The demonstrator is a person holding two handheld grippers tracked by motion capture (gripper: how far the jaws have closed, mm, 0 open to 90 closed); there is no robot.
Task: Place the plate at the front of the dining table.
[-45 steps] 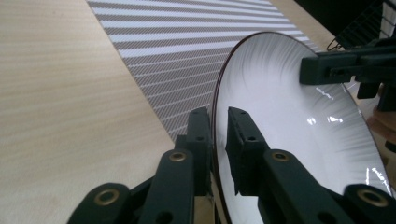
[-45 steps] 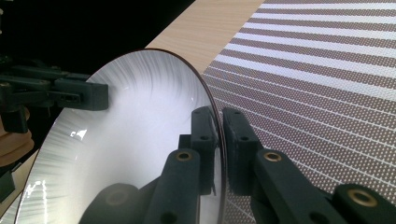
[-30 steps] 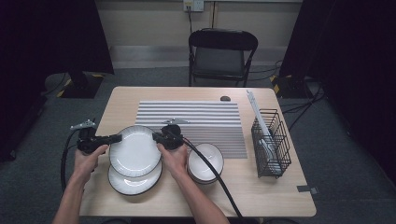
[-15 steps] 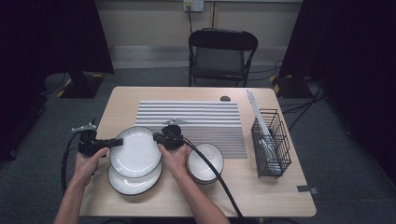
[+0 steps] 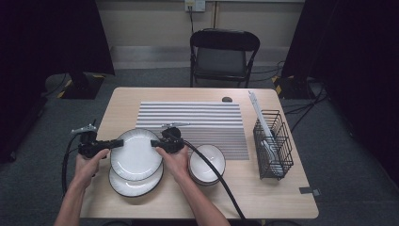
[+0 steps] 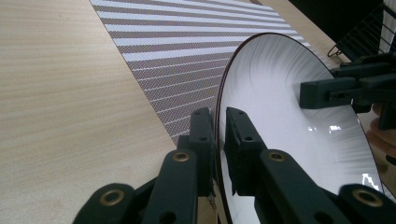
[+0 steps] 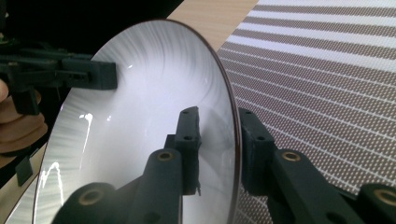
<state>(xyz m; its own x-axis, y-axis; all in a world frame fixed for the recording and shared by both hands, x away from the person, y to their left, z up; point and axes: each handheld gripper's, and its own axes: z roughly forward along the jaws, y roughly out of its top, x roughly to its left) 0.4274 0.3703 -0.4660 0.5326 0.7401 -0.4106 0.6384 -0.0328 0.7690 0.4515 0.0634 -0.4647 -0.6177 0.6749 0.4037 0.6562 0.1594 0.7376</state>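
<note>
- standing on a grey carpet floor, the light wood counter (image 5: 282, 188) has a straight grain and a rectangular shape; behind it is a black folding chair (image 5: 223, 54), and dark curtains hang at both sides of the room.
- a striped mat (image 5: 197, 117) with grey and white bands lies on the middle of the counter; in the gripper views its surface looks like a fine woven mesh.
- a black wire rack (image 5: 275, 146) stands at the right side of the counter, with white utensils inside.
- the upper plate (image 5: 136, 153) is held just above a second plate (image 5: 134, 183) at the near left part of the counter, partly over the mat edge; it is round, white, glossy, with a thin dark rim and fine lines that run out from the center.
- a stack of white bowls (image 5: 207, 162) with a dark rim stands just beside the plates, at their right.
- the left gripper (image 5: 113, 143) has its jaws almost closed on the left rim of the upper plate; in the left gripper view the pads press the rim from both sides.
- the right gripper (image 5: 154, 142) is at the opposite rim; its jaws have just been opening, and in the right gripper view the rim stands between them with a small gap at the inner pad.
</note>
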